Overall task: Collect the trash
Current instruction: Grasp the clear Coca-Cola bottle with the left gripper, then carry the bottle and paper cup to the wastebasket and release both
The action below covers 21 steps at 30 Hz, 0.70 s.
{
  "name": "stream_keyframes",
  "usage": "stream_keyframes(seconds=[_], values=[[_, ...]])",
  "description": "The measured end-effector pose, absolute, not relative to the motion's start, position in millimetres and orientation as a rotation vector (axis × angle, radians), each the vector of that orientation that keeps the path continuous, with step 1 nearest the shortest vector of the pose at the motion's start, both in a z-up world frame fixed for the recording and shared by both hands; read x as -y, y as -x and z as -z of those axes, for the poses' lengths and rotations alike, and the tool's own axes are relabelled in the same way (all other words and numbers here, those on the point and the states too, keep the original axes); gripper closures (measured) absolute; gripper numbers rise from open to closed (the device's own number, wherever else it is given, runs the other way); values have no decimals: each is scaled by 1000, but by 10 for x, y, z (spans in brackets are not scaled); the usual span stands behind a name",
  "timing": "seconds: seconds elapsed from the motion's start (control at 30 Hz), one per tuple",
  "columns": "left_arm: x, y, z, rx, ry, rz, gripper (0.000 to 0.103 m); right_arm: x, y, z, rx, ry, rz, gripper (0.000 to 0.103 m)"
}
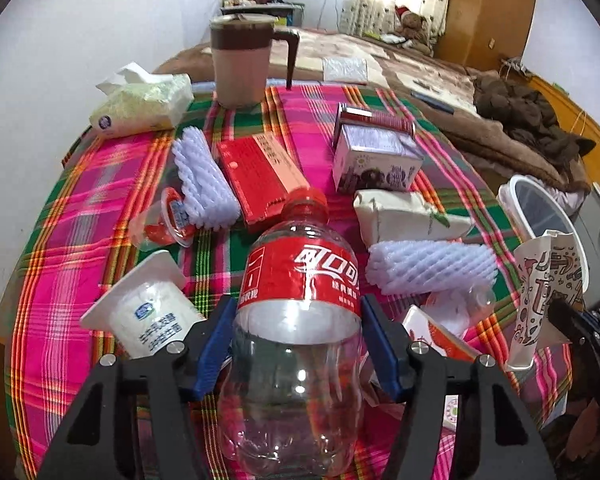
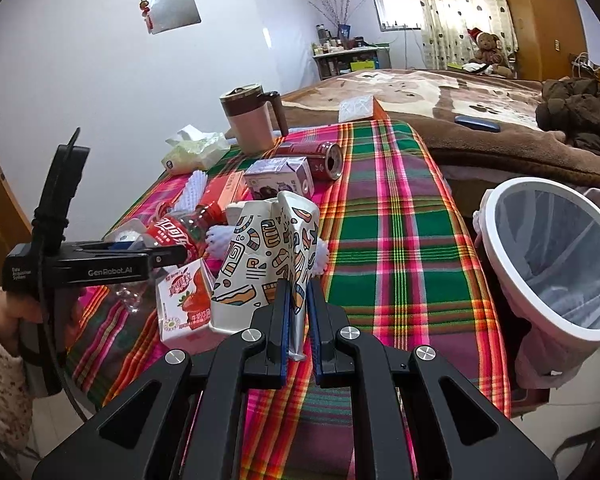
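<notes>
Two grips in play: left hand-held gripper (image 1: 298, 344) with blue pads flanking the empty cola bottle (image 1: 300, 304) on the table (image 2: 396, 240), seemingly just touching; right hand-held gripper (image 2: 299, 312) pinched narrow on the crumpled paper cup (image 2: 260, 264). Risk of slick plastic squirting forward. Lined bin (image 2: 556, 256) right of right hand-held gripper.

Bedroom, seemingly — bed (image 2: 440, 92), curtains (image 2: 460, 8)
</notes>
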State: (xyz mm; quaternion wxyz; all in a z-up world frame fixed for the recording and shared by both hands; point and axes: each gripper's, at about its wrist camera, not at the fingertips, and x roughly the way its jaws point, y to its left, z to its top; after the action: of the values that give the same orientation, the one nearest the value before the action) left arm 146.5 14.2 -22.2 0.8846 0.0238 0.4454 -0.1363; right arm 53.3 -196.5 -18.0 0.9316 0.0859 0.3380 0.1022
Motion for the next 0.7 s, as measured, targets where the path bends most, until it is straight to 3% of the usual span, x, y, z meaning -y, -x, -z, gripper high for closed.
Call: stream_keyframes(seconds=[0.7], values=[[230, -1154, -364, -725, -24, 360, 39, 2353, -515, -90, -578, -184, -119, 94]])
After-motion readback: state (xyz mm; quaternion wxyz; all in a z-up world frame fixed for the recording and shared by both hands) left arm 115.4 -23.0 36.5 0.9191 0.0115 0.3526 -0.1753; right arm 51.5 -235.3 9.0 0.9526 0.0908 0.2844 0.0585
